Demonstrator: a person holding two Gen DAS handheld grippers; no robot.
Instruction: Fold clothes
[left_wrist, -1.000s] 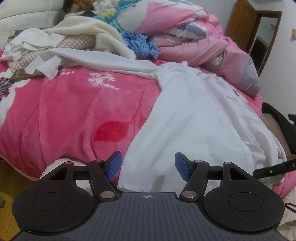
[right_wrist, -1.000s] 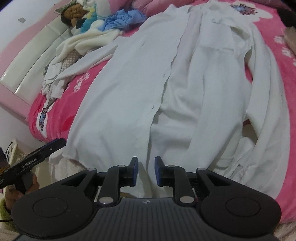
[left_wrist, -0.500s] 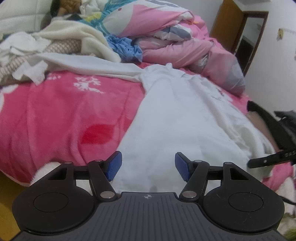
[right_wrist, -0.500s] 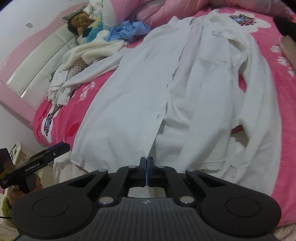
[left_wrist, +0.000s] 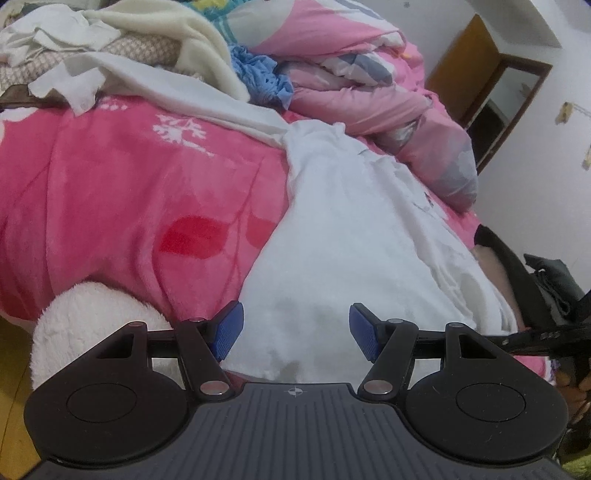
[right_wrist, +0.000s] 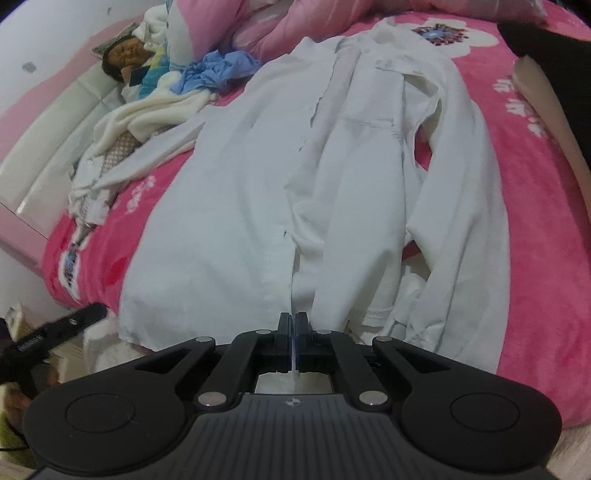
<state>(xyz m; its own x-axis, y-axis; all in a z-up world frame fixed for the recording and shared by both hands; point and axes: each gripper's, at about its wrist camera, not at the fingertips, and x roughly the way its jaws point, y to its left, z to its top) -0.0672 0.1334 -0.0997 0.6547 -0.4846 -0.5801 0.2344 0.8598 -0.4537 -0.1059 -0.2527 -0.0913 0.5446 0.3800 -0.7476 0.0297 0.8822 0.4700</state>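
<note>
While the right gripper (right_wrist: 294, 341) pinches the thin white shirt (right_wrist: 236, 206) hem, left gripper (left_wrist: 295, 330) agape, fleecy pink blanket (left_wrist: 122, 199).

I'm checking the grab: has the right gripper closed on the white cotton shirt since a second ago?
Yes. The right gripper was apart above the hem; now shut on the white cotton shirt, pinching its front edge.

The white shirt (right_wrist: 229, 206) is thin, matt woven cloth, lightly creased. Under it the pink blanket (left_wrist: 110, 192) on the bed looks plush and fuzzy, with a soft sheen. At the bed's near edge a white fleecy lining (left_wrist: 92, 325) shows, rough and woolly. The quilt (left_wrist: 369, 99) at the far edge is smooth, slightly glossy fabric. The headboard (right_wrist: 48, 158) looks like padded, shiny leatherette. The door (left_wrist: 465, 74) is brown wood.
</note>
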